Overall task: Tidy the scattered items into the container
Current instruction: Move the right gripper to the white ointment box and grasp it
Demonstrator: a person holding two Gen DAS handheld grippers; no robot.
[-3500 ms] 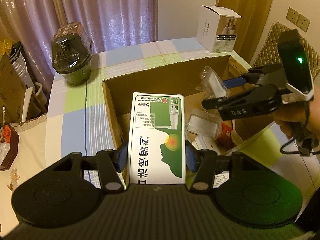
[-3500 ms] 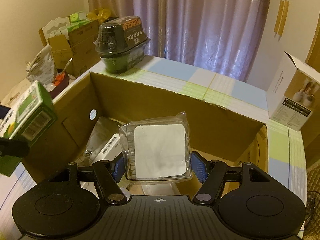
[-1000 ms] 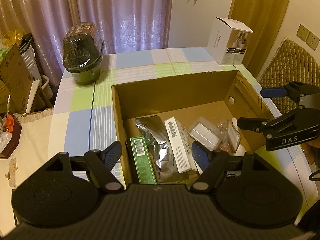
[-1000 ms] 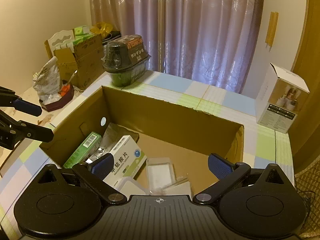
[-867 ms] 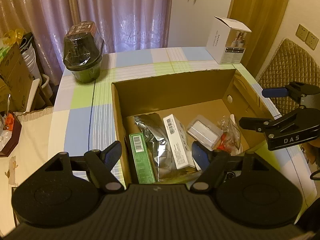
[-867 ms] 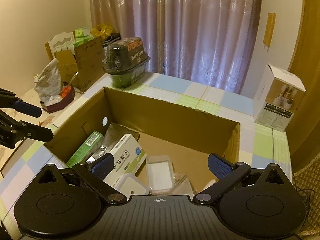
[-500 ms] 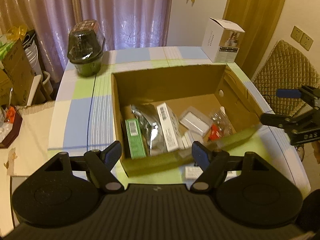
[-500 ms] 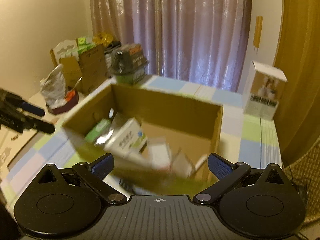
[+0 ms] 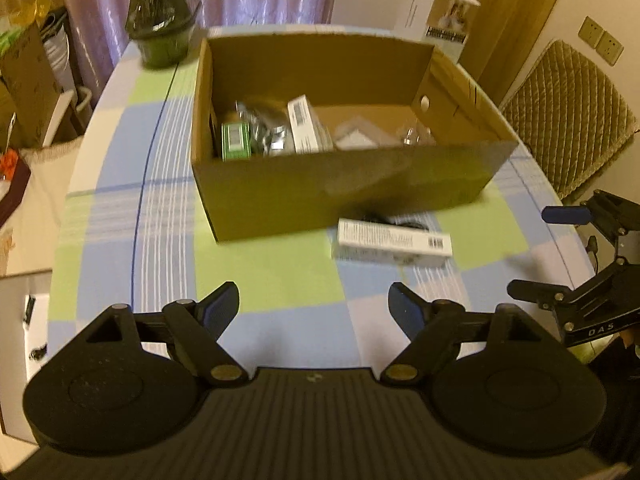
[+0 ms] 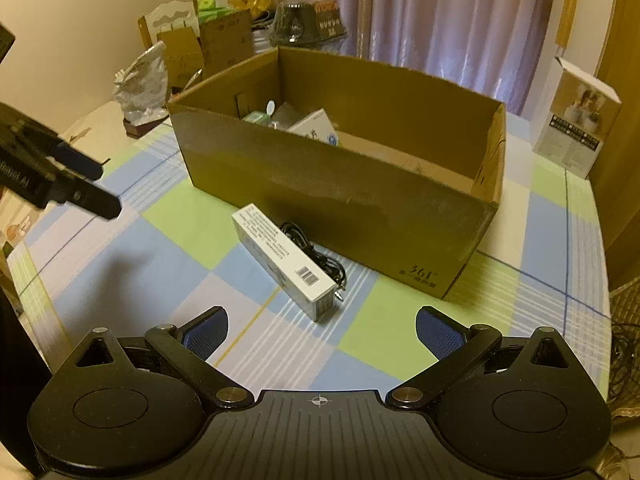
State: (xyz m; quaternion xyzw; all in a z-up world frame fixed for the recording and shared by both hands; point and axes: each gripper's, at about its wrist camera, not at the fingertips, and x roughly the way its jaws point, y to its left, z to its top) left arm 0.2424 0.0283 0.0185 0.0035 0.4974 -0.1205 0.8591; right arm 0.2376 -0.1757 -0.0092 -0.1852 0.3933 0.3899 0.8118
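Note:
A brown cardboard box (image 9: 340, 192) (image 10: 332, 196) stands on the checked tablecloth and holds a green box (image 9: 235, 141), a white box (image 9: 306, 123), a foil bag and clear packets. In front of it lie a long white box (image 9: 394, 241) (image 10: 286, 258) and a coiled black cable (image 10: 316, 254). My left gripper (image 9: 314, 306) is open and empty, above the table short of the white box. My right gripper (image 10: 322, 328) is open and empty, just short of the white box's end. Each gripper shows in the other's view, the right one (image 9: 560, 252) and the left one (image 10: 86, 186).
A dark lidded green pot (image 9: 162, 34) and a tall white carton (image 9: 438, 20) (image 10: 574, 124) stand on the table behind the box. A padded chair (image 9: 568, 120) is at the right. Cartons and bags (image 10: 180, 60) sit on furniture to the left.
Both grippers dropped their items in the box, opened and pulled back and down toward the table's front. The white box and cable in front of the carton came into view.

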